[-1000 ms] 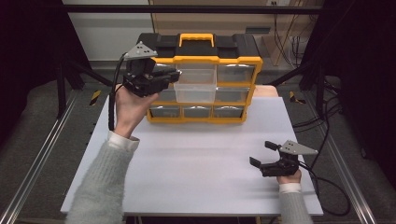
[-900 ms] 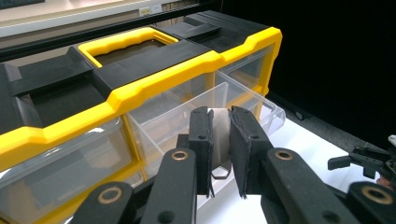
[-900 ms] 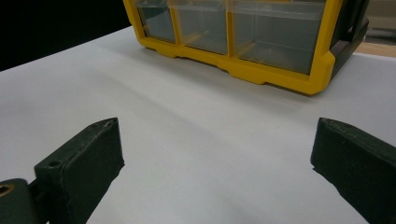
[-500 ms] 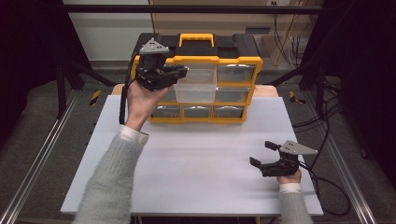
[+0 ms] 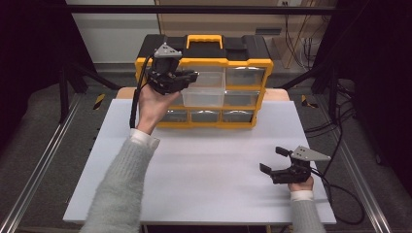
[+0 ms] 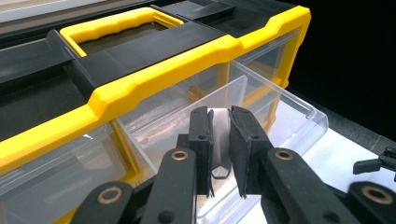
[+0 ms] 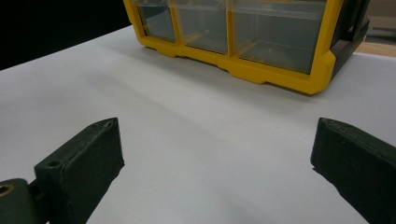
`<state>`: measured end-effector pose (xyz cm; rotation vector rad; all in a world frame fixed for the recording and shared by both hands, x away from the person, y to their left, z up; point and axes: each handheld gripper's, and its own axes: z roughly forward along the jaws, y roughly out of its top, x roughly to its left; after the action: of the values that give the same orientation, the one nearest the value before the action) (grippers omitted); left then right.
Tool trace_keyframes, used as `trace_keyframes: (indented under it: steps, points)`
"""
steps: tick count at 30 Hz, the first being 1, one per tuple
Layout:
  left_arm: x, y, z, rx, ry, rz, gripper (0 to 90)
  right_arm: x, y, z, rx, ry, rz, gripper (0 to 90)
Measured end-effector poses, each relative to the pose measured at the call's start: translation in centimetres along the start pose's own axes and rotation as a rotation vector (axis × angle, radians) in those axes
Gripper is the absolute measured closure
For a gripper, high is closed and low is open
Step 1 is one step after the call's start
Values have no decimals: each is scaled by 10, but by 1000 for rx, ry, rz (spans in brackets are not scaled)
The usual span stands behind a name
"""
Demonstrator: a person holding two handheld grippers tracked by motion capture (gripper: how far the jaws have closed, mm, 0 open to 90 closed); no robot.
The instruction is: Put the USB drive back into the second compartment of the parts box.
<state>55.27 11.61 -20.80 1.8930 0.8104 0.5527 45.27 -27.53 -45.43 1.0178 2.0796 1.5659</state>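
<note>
High view, one organizer [image 5: 243, 68], two hand-held grippers [image 5: 171, 80]

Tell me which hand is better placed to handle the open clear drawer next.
Left. The left tongs are shut on a small metal piece over the pulled-out clear drawer of the yellow organizer. The right tongs rest open on the white table, away from it.

high: we look down and forward over the table [image 5: 204, 165] | left gripper view: close above the organizer [image 6: 154, 88] | right gripper view: low, farther off | shared: organizer front
</note>
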Motion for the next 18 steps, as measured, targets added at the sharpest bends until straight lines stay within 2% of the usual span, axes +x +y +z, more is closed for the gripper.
trace_keyframes:
  steps: [18]
  points:
    - [3,-6,16,55,27,8,786,0,0,0,1,1,0,27]
